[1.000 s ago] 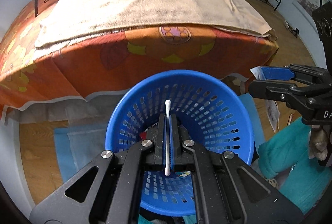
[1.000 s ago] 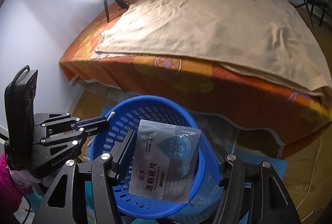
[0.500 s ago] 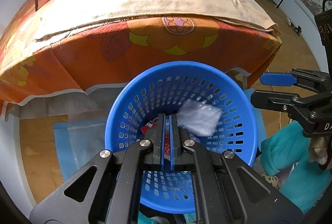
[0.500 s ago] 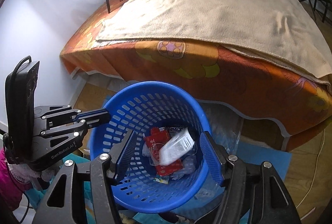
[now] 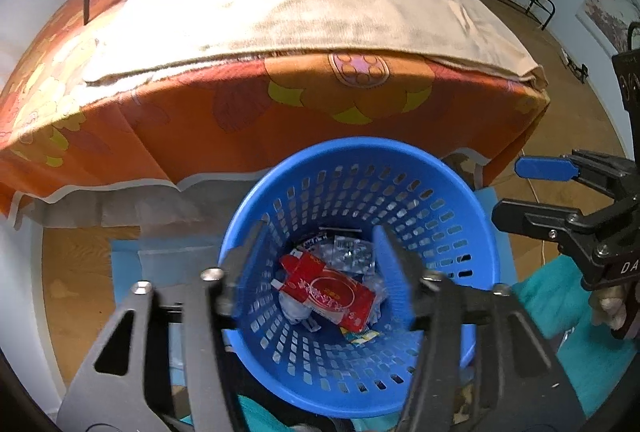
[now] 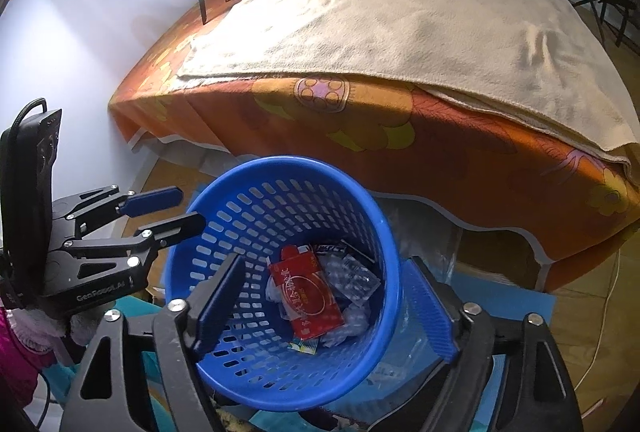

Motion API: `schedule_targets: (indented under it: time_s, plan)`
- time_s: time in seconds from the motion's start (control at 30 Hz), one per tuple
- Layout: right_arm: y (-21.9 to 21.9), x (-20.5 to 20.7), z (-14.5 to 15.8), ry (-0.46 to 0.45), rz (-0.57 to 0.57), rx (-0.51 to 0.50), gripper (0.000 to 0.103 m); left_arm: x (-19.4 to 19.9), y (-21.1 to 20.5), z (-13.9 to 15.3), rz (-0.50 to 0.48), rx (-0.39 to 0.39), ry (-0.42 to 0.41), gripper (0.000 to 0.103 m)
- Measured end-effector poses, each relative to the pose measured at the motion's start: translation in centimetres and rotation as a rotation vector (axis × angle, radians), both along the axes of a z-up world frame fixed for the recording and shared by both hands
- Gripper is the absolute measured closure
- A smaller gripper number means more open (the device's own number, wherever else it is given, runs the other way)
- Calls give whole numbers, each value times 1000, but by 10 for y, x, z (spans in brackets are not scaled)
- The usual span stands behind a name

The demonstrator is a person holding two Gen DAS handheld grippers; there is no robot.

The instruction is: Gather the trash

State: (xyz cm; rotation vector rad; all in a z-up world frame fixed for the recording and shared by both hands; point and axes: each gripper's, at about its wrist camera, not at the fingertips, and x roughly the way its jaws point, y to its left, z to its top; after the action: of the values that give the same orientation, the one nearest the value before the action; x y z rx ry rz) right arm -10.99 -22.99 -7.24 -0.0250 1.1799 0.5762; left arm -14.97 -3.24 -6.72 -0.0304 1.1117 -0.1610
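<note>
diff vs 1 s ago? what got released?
Both tools let go. The left tool, then shut on a cotton swab, is opening with nothing between its fingers. The right tool dropped the wipe sachet and is opening too, empty. Both hover over the blue basket; the bed is unchanged.

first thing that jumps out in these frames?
The blue basket on the floor below both grippers, with a red packet among clear wrappers at its bottom. Behind it, the bed's orange flowered sheet under a beige blanket. The left gripper and right gripper are opening, nothing between them.
</note>
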Motion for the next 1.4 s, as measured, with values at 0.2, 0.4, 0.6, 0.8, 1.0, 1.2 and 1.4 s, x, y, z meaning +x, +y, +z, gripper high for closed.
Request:
schedule_targets:
  time_s: [0.2,0.4,0.6,0.8,1.0,1.2,1.4]
  plan:
    - [-3,4,3,-10,-14,-4,18,6,7,10,43,6,-29,33]
    - [-2,8,13,-47,-18,7,18,15,12,27,75,22,-77,31]
    - [-5,17,28,-104,-28,29,16,23,13,51,91,31,-151,24]
    - [-9,32,42,-147,-34,55,16,38,12,74,102,29,-209,23]
    - [-16,47,64,-224,-33,102,16,59,11,97,115,18,-268,23]
    - [-19,66,91,-333,-64,122,0,78,10,118,122,12,-321,23]
    - [-20,82,119,-444,-93,94,0,97,8,140,132,7,-376,18]
